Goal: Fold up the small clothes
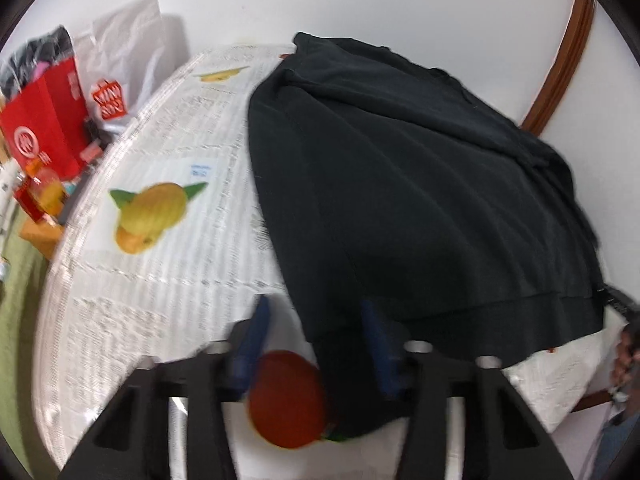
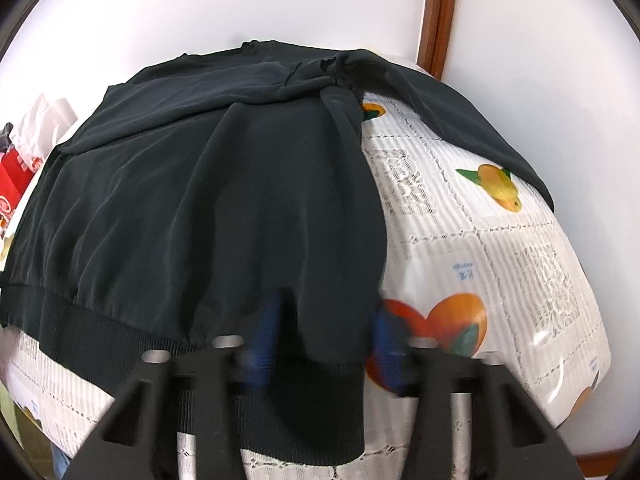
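The sweatshirt (image 1: pixel 420 184) is dark, near black, and lies spread on a table whose cloth (image 1: pixel 160 280) is printed with newsprint text and fruit. Its ribbed hem (image 2: pixel 120 344) runs along the near edge, and folds bunch up at the far side by the white wall (image 1: pixel 360 0).

The left gripper (image 1: pixel 316 332) points down at the garment's near left corner. Its blue fingers (image 1: pixel 256 332) stand a moderate way apart. The right finger sits against the hem's corner, the left one over bare cloth, and a printed red fruit (image 1: pixel 288 396) shows between them. The view is blurred, so I cannot tell whether the pads press on the fabric.

The right gripper (image 2: pixel 324 332) points down at the near right corner. Its blue fingers (image 2: pixel 268 328) straddle a strip of the hem; dark fabric fills the gap, with the right finger at the garment's edge over an orange fruit print (image 2: pixel 452 320). Blur hides whether the pads pinch the cloth, so I cannot tell if it is gripped.

A sleeve (image 2: pixel 460 120) trails off to the right across the table. At the far left stand a red bag (image 1: pixel 44 120) and a white bag (image 1: pixel 120 64). A brown wooden frame (image 2: pixel 436 16) runs up the wall.
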Demonstrator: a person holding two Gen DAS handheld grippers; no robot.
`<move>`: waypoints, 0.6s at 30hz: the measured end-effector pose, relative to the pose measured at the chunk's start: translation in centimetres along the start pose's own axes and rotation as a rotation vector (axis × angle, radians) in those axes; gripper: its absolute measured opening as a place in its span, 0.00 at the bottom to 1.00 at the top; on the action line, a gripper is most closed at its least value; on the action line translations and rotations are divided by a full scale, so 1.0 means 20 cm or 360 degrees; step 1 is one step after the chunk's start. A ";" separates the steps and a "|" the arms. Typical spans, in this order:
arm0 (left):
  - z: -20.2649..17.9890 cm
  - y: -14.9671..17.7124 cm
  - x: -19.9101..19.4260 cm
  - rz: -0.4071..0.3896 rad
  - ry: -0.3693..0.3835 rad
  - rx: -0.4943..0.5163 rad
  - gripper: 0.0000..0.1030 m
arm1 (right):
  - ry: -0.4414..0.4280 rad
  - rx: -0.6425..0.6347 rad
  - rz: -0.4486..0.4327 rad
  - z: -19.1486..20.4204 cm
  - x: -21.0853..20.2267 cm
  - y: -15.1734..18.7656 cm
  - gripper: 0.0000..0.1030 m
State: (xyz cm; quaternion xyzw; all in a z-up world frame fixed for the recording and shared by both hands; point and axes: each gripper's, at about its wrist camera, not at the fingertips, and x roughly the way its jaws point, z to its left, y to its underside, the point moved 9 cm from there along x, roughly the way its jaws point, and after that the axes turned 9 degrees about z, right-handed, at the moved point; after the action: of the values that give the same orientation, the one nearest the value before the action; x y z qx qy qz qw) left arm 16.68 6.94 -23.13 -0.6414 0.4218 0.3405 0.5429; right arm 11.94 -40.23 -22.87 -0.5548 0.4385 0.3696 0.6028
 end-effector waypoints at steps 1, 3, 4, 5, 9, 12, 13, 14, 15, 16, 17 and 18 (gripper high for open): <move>0.00 0.00 -0.01 -0.0012 -0.0013 0.0004 0.23 | 0.0029 -0.0001 -0.0027 0.00 -0.01 0.00 0.16; 0.00 -0.01 -0.03 -0.0055 -0.0104 0.0030 0.10 | 0.0020 -0.0008 -0.0048 0.00 -0.03 0.01 0.12; 0.01 0.00 -0.04 -0.0061 -0.0133 0.0033 0.10 | -0.0004 0.0000 -0.0057 -0.01 -0.05 0.01 0.11; 0.02 0.01 -0.05 -0.0052 -0.0121 0.0024 0.10 | -0.0019 0.0002 -0.0064 -0.01 -0.06 0.02 0.10; 0.04 0.07 -0.08 -0.0039 -0.0092 0.0027 0.10 | -0.0020 -0.0053 -0.0074 0.00 -0.11 0.05 0.10; 0.05 0.15 -0.10 -0.0025 -0.0097 0.0058 0.10 | -0.0008 -0.0103 -0.0054 0.02 -0.12 0.09 0.10; 0.05 0.17 -0.10 -0.0023 -0.0092 0.0059 0.10 | 0.0001 -0.0121 -0.0048 0.03 -0.13 0.11 0.10; 0.04 0.17 -0.11 -0.0021 -0.0087 0.0057 0.10 | 0.0004 -0.0129 -0.0044 0.03 -0.13 0.11 0.10; 0.04 0.17 -0.11 -0.0016 -0.0081 0.0060 0.10 | 0.0008 -0.0140 -0.0038 0.03 -0.13 0.12 0.11; 0.03 0.17 -0.11 -0.0010 -0.0080 0.0066 0.10 | 0.0014 -0.0152 -0.0031 0.03 -0.13 0.12 0.12; 0.02 0.16 -0.11 -0.0004 -0.0080 0.0070 0.10 | 0.0014 -0.0165 -0.0023 0.03 -0.13 0.11 0.13; 0.02 0.15 -0.10 0.0006 -0.0075 0.0073 0.11 | 0.0010 -0.0167 -0.0017 0.03 -0.14 0.10 0.15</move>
State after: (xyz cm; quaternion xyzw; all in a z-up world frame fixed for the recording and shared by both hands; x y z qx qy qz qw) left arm 13.05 7.49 -22.57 -0.6198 0.4177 0.3467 0.5667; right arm 9.23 -39.23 -20.92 -0.5892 0.4174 0.3873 0.5733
